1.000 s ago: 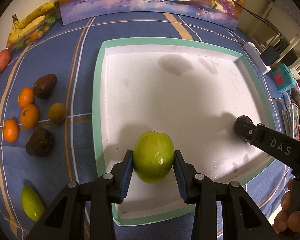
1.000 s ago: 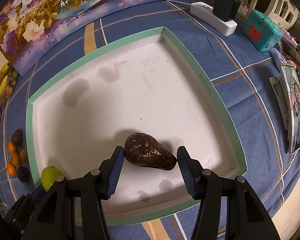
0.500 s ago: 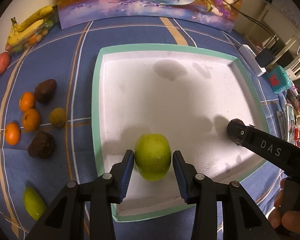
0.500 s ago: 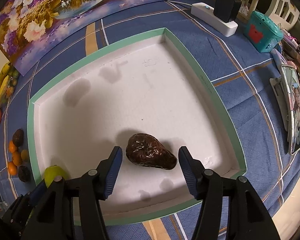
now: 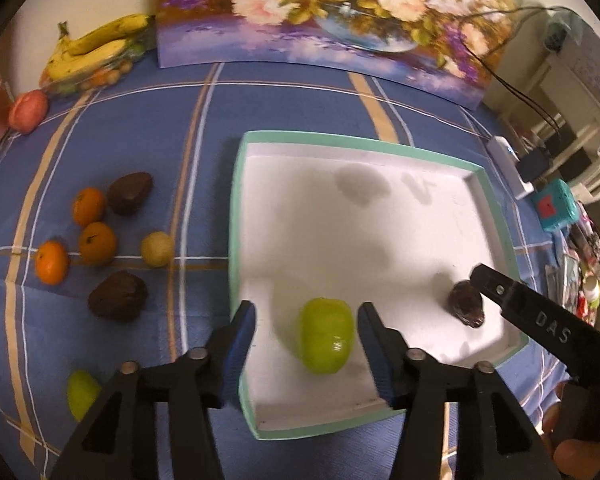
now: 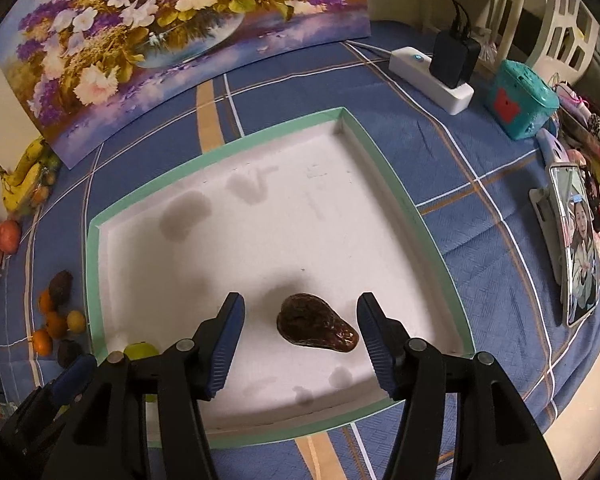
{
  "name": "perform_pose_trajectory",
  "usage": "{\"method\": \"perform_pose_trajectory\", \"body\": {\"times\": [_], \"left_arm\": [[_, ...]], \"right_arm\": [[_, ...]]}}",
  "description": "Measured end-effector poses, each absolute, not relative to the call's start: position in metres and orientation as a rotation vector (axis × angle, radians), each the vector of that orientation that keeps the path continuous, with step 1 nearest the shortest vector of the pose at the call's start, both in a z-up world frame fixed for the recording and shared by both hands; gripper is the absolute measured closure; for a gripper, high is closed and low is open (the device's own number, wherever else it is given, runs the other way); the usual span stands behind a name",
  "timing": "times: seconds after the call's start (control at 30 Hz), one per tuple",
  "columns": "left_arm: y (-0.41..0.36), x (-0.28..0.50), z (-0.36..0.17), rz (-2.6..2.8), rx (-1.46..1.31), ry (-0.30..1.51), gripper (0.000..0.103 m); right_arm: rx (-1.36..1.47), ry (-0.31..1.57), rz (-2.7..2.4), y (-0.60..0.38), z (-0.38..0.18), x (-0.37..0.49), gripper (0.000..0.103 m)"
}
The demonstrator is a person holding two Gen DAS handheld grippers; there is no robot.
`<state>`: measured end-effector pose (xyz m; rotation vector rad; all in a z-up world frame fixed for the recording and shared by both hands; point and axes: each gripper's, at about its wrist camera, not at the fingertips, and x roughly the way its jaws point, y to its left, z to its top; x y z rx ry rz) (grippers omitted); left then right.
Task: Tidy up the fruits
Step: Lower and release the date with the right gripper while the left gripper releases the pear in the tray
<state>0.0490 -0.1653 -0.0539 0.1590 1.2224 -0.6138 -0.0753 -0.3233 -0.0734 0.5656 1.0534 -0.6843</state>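
A green apple (image 5: 327,336) lies on the floor of the white tray with a mint-green rim (image 5: 236,220), near its front left corner. My left gripper (image 5: 306,318) hangs above it with its jaws opening; the apple sits between the blue pads (image 5: 242,332), clear of both. A dark brown avocado (image 6: 316,326) rests on the tray (image 6: 92,280) near the front right. My right gripper (image 6: 300,308) stands open above it, pads apart from the fruit. In the left wrist view the avocado (image 5: 466,306) shows beside a right finger (image 5: 496,284).
Left of the tray on the blue checked cloth lie three oranges (image 5: 96,242), two dark avocados (image 5: 118,296), a yellowish fruit (image 5: 157,249) and a green fruit (image 5: 82,394). Bananas (image 5: 96,46) and a red fruit (image 5: 28,110) sit far left. A power strip (image 6: 432,80), teal box (image 6: 522,98) and phone (image 6: 578,256) lie right.
My left jaws have spread and let go of the green apple, which stays on the tray floor. Both grippers have lifted away, so the tray looks smaller.
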Motion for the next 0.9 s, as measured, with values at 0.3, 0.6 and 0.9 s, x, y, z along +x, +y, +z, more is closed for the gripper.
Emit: {"method": "perform_pose_trajectory", "body": {"times": [0.3,0.6,0.9], "left_arm": [[-0.142,0.065,-0.059,-0.468,0.112,1.203,0.001],[-0.116,0.072,-0.053,-0.403,0.082,1.122,0.0],[-0.098,0.076,-0.034,-0.379,0.025,1.092,0.0]], "right_arm": [[0.555,1.08,-0.656,-0.32,-0.08,-0.07,0.029],[0.485,1.017,-0.647,-0.312,-0.07,-0.067,0.01],[0.466,0.909,-0.611,-0.299,-0.05,-0.066,0.01]]}}
